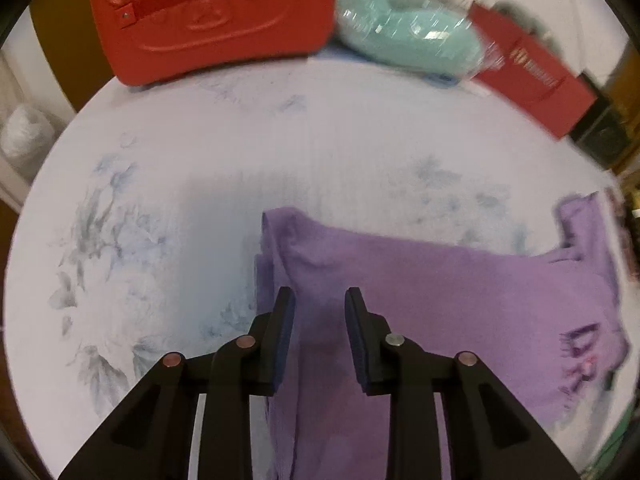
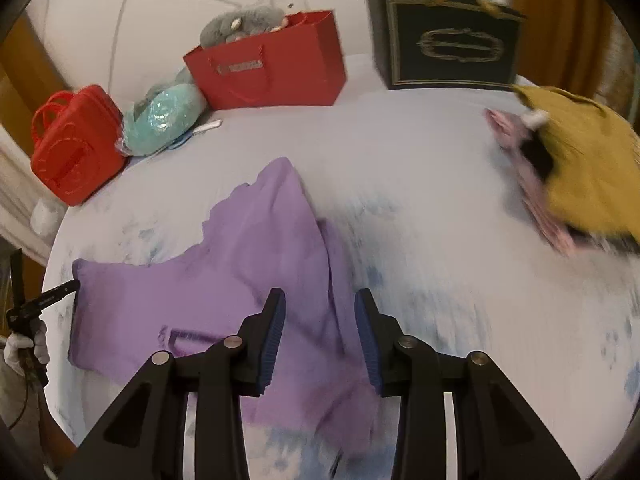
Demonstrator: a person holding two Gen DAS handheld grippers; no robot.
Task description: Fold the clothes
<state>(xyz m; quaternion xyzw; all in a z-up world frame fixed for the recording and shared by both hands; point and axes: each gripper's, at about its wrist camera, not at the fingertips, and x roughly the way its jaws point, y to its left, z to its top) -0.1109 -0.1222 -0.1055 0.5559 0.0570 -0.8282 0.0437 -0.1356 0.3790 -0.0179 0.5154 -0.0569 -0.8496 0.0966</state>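
A purple T-shirt (image 1: pixel 440 300) lies on the floral bedsheet (image 1: pixel 160 200). Above the shirt, the left hand-held gripper (image 1: pixel 320 300) hangs with fingers apart, empty. The right hand-held gripper (image 2: pixel 320 304) does likewise.

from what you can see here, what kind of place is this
Probably a bedroom: the purple garment lies on a floral sheet like a bed's, with a red gift bag holding a plush toy and other clothes lying around.

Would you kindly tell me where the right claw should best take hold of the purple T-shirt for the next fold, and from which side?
Probably the sleeve that sticks out toward the red paper bag. It lies flat on the bedsheet with free edges, so the open right claw could come down from above, straddling the sleeve's right-hand edge. The T-shirt's body offers no such loose edge.
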